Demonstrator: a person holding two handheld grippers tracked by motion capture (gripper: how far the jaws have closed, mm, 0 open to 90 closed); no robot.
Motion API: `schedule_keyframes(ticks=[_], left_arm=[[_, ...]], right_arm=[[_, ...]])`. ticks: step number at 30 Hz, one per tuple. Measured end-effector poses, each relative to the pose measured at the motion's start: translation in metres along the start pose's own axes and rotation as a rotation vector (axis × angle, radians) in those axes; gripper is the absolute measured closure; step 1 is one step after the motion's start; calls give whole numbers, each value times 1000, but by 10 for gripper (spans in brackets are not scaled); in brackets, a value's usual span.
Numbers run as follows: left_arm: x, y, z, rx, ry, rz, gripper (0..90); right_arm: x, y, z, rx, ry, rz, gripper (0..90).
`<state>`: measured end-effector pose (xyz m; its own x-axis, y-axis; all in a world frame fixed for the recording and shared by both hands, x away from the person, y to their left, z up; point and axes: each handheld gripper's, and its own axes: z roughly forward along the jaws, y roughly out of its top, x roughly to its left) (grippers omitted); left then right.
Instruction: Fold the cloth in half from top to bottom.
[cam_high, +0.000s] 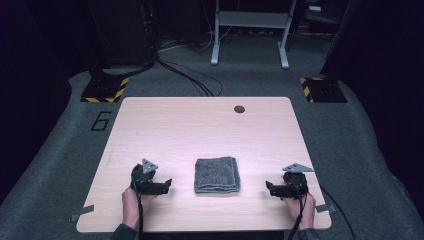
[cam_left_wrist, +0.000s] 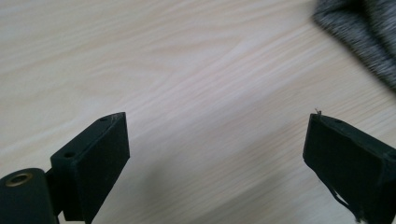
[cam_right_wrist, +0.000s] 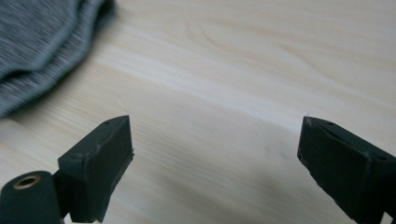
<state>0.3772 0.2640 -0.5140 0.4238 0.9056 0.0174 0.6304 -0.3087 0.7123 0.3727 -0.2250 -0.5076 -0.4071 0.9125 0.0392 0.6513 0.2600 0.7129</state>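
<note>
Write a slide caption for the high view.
Folded grey towel lies on the wooden table between the open left tool and right tool.

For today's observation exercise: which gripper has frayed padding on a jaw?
The left gripper: threads hang from its right-hand jaw in its own view. The right gripper has clean jaws.

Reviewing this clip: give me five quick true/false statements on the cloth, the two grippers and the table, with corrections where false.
1. The grey folded cloth lies between the two grippers. True.
2. The left gripper is clamped on the cloth. False: its jaws stand wide apart over bare wood, with the cloth off to one side.
3. The right gripper is open. True.
4. The cloth is spread flat across the whole table. False: it is folded into a small, roughly square pad near the person's side.
5. A dark round hole sits near the table's far edge. True.
</note>
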Motion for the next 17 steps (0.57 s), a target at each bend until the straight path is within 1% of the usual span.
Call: schedule_keyframes(ticks=[1,2,4,5,6,7,8,10,11,14,17], left_arm=[[4,-3,-1,11,1,-7,65],[6,-6,-1,9,16,-9,63],[10,-12,0,7,28,-25,57],[11,-13,0,9,29,-27,51],[13,-16,0,10,31,-39,46],[14,-18,1,12,38,-36,43],[15,-20,2,3,32,-50,32],[16,-21,2,0,33,-53,23],[17,-23,2,-15,36,-56,23],[18,-23,2,-18,32,-49,13],[17,-22,4,-21,43,-52,8]], right_arm=[[-4,-5,1,6,-4,10,96],[-7,-8,2,11,-12,10,95],[-12,-15,5,20,-32,8,91],[-14,-17,6,18,-33,6,84],[-16,-18,6,7,-36,-12,87],[-16,-19,6,0,-40,-24,84],[-16,-19,7,-5,-34,-18,84],[-16,-19,8,-15,-36,-17,81],[-16,-20,9,-17,-29,-30,79],[-17,-20,9,-26,-24,-33,78],[-16,-20,9,-26,-20,-29,78]])
